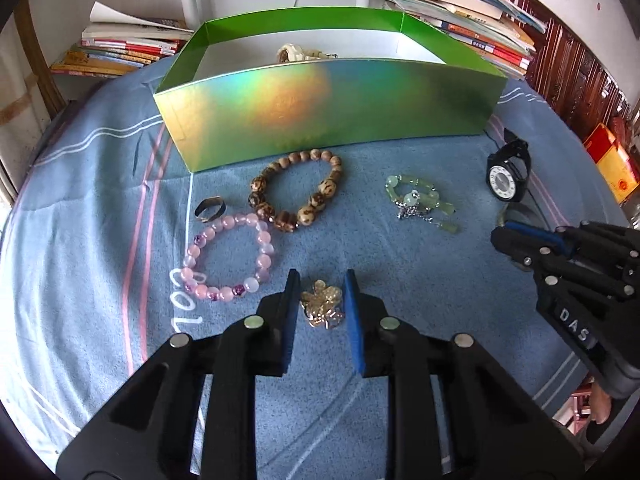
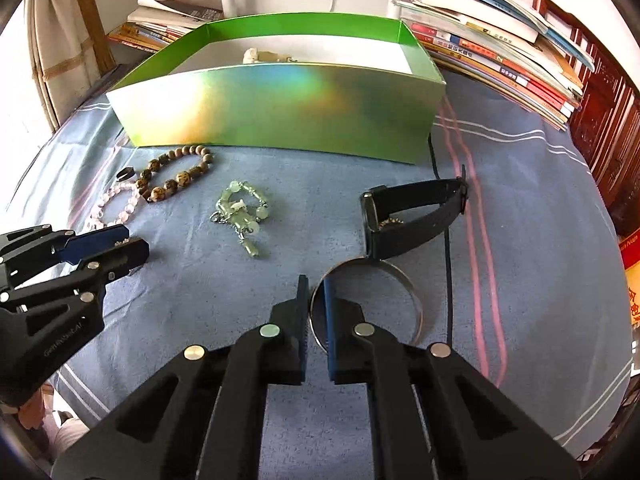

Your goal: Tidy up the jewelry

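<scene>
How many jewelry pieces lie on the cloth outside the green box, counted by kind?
Bead bracelets: 3 (pink, brown, green)
Ring: 1
Brooch: 1
Bangle: 1
Watch: 1
Total: 7

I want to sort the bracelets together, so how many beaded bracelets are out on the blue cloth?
3: a brown one before the green box, a pink one left of it, a pale green one right. Box contents are mostly hidden.
</scene>
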Demonstrator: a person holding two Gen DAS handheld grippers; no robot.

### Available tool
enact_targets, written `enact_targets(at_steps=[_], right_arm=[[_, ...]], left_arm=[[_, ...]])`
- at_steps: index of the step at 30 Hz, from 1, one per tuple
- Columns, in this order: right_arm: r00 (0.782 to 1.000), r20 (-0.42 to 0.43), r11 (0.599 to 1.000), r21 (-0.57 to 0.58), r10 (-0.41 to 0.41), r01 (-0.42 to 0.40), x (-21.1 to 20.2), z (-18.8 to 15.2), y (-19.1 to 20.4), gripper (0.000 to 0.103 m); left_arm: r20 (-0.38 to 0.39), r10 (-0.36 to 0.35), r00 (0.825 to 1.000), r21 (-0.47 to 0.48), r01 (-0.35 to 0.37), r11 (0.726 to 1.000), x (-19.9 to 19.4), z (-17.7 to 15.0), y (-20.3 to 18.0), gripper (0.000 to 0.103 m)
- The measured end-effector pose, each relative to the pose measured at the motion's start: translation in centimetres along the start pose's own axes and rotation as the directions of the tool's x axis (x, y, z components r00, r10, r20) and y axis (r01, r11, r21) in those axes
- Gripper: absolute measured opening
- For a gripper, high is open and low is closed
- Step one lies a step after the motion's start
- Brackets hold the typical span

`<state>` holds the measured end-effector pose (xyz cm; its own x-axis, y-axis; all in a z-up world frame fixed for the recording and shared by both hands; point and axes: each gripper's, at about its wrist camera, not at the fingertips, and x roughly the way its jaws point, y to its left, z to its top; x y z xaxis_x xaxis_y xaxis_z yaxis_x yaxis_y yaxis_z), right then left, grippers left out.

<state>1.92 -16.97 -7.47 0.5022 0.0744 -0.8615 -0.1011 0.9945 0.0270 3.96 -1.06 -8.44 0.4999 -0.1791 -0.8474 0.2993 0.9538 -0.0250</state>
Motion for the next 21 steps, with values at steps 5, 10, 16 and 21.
enact_targets(at_steps=[5,10,16,21], right_arm=[[0.998,0.000,0.998,-0.006,0.065,-0.065,-0.8,-0.1,-0.1,0.004],[0.991,0.059,0.993,0.004,0.119,-0.120,-3.5,0.2,-0.7,0.004],[0.987,0.107,0.992,-0.002,0.123,-0.124,-5.3,0.7,-0.9,0.004],[0.973,0.186,0.990,-0.005,0.137,-0.138,-7.7,2.4,-1.2,0.004]], left_arm=[[0.014,-0.001,1.000,-0.011,0.001,1.000,-0.7,-0.1,0.4,0.022],[0.057,0.019,0.998,-0.016,-0.018,1.000,-2.3,0.1,0.6,0.022],[0.084,0.022,0.996,-0.024,-0.020,1.000,-3.3,0.3,0.8,0.022],[0.123,0.027,0.992,-0.036,-0.022,0.999,-4.6,1.7,1.2,0.022]])
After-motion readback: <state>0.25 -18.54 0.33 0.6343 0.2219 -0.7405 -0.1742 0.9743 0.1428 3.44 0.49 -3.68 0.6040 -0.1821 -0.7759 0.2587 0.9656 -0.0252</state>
